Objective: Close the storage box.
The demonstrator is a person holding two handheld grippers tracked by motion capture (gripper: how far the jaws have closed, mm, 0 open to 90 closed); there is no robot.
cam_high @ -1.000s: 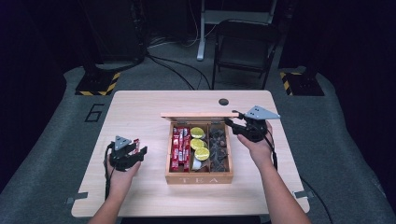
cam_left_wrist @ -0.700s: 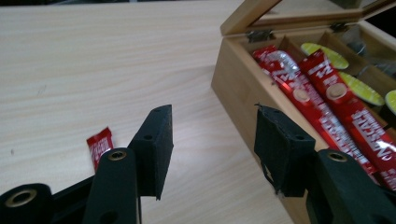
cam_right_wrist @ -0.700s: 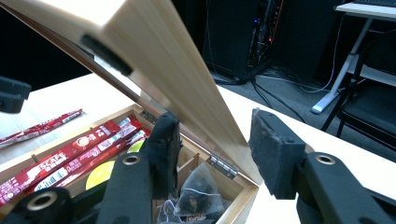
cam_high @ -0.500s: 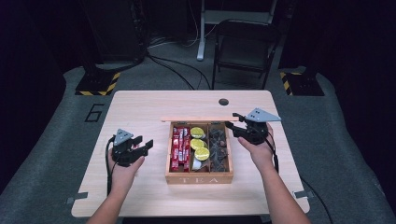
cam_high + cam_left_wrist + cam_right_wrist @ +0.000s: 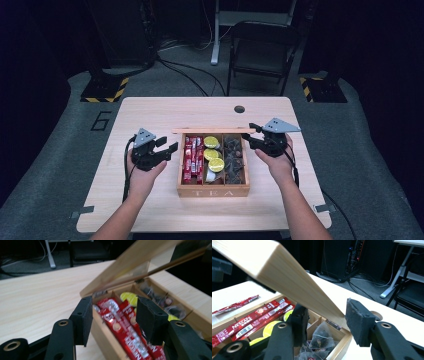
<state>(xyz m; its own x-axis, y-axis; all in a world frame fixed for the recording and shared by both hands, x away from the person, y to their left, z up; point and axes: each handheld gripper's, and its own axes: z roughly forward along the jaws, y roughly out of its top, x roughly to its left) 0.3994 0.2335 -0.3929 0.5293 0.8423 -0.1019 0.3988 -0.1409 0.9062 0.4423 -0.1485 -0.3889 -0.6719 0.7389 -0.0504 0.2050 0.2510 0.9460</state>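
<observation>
The wooden tea box (image 5: 213, 190) sits mid-desk (image 5: 150, 111), rigid and probably light, best gripped by its side walls or thin hinged lid (image 5: 214, 131); the left gripper (image 5: 166, 148), jaws apart, has moved up to its wall, the right gripper (image 5: 251, 136), also apart, near the lid.

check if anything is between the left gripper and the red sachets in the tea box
Nothing visible blocks it from above. The left gripper is open beside the box, and the red sachets lie uncovered in the nearest compartment. Only the box's side wall sits between the jaws and the sachets, and the raised lid hangs behind.
</observation>
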